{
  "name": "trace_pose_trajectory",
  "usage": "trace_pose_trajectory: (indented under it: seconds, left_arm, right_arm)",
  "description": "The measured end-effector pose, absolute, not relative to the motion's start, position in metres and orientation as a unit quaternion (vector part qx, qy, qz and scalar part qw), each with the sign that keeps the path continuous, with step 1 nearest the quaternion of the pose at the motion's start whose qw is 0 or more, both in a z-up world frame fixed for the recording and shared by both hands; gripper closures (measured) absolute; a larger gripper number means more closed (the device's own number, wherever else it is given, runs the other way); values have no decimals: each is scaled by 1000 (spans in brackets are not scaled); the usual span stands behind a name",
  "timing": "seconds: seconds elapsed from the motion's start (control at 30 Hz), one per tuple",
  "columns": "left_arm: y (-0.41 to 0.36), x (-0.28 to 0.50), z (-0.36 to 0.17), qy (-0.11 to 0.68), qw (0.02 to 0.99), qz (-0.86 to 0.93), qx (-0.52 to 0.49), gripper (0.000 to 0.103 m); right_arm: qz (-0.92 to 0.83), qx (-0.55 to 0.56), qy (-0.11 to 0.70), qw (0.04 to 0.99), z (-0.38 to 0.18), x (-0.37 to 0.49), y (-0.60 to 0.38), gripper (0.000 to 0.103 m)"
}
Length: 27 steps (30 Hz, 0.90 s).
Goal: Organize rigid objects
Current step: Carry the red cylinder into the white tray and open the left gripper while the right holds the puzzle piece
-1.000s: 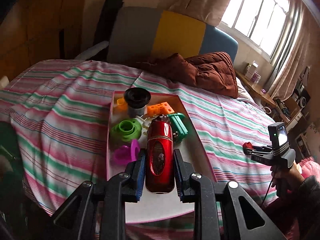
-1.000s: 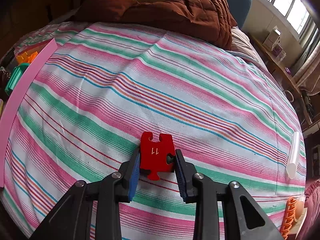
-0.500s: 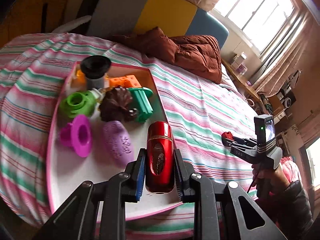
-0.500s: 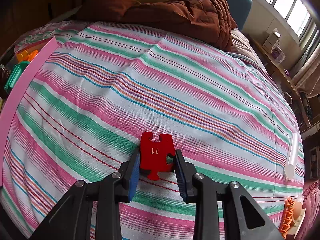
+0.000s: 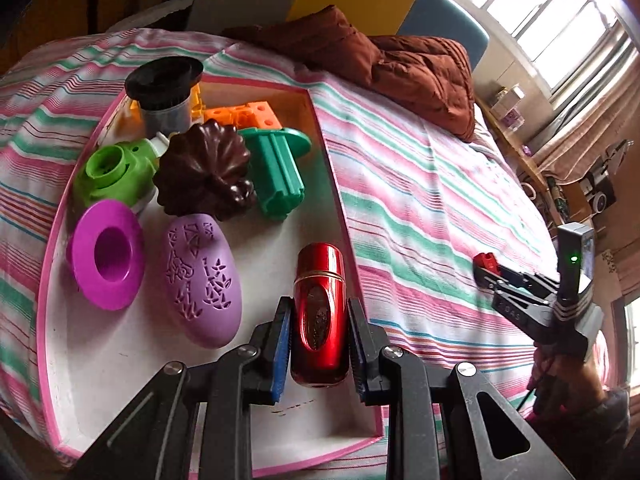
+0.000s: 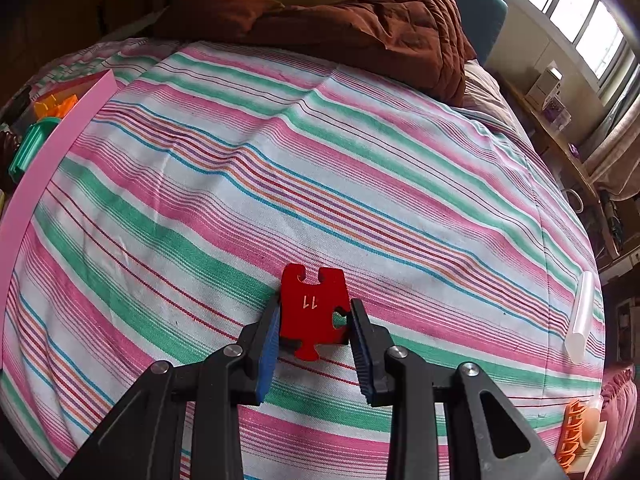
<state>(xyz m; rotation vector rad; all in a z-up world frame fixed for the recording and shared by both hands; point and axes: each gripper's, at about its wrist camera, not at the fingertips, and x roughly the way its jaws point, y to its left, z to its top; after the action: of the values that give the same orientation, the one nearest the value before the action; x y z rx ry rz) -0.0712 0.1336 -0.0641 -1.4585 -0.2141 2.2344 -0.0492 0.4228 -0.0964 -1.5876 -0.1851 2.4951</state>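
Observation:
My left gripper [image 5: 319, 336] is shut on a shiny red canister [image 5: 319, 316] and holds it over the right side of a pink-rimmed white tray [image 5: 338, 196] on the striped bed. The tray holds a purple oval soap box [image 5: 202, 276], a magenta cup [image 5: 106, 254], a brown fluted mould [image 5: 204, 170], a green block [image 5: 278, 170] and other toys. My right gripper [image 6: 314, 334] is shut on a flat red puzzle piece [image 6: 314, 312] marked 11, above the striped sheet. It also shows in the left wrist view [image 5: 486, 266], right of the tray.
A brown quilt [image 6: 352, 28] lies at the head of the bed. A white tube [image 6: 580, 316] lies near the bed's right edge. The tray's pink wall [image 6: 52, 152] shows at the left of the right wrist view. Orange items [image 6: 574, 436] sit at lower right.
The left gripper with the red canister has moved closer to the tray and lower over it. The right gripper and its puzzle piece have barely moved.

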Motion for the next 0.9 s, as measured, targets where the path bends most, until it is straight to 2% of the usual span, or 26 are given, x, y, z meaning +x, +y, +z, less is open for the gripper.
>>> trace_pose_trajectory:
  seconds: [0.47,0.7,0.9]
  left_arm:
    - [139,-76,-77,-57,220,816,-532,74]
    - [141,-66,-67,-29,226,828,-512,74]
    - [131,-48,-43,15,215,860,-463,68]
  right_arm:
    - [838,-534,-63,90,-96,-49,423,71]
    - [838,-534,-63,90,-96,-49,422,71]
    - [839,-534,-63,90,-96,-49,422,71]
